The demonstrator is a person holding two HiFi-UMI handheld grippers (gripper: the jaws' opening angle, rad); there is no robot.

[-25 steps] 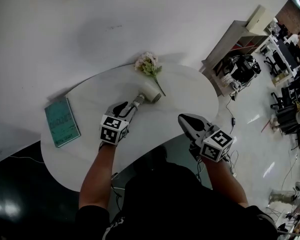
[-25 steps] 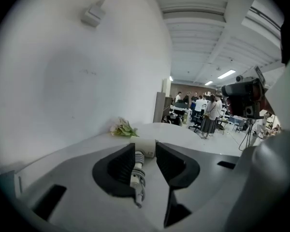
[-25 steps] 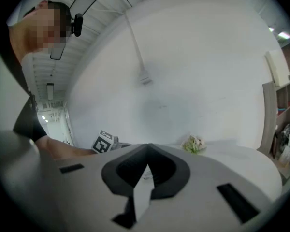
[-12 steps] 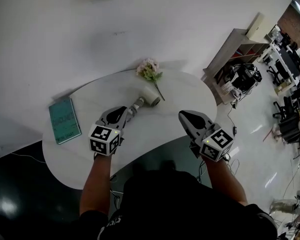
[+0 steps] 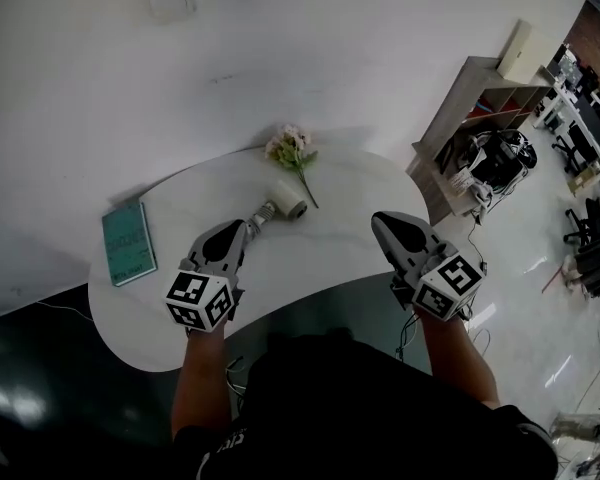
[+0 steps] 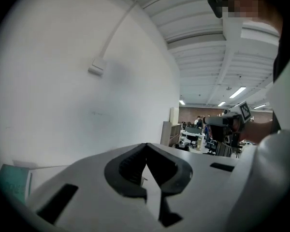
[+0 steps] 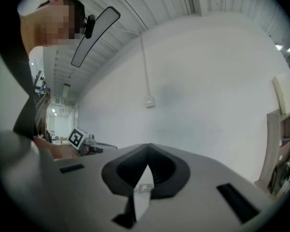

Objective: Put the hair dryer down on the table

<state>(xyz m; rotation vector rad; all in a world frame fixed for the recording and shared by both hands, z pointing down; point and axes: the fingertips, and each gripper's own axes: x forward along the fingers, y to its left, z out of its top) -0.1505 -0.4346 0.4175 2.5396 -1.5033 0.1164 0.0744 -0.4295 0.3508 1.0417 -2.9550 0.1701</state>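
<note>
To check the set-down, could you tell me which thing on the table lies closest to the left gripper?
The hair dryer, just ahead of the left gripper; the flower and book lie farther off.

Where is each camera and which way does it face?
Head view: on the person's head, looking down at table, hair dryer, forearms, left claw, right claw.
Left gripper view: on the left claw, facing the wall; own shut jaws, person's head.
Right gripper view: on the right claw, facing that wall; own jaws, person's head.
Shared: the wall box.
</note>
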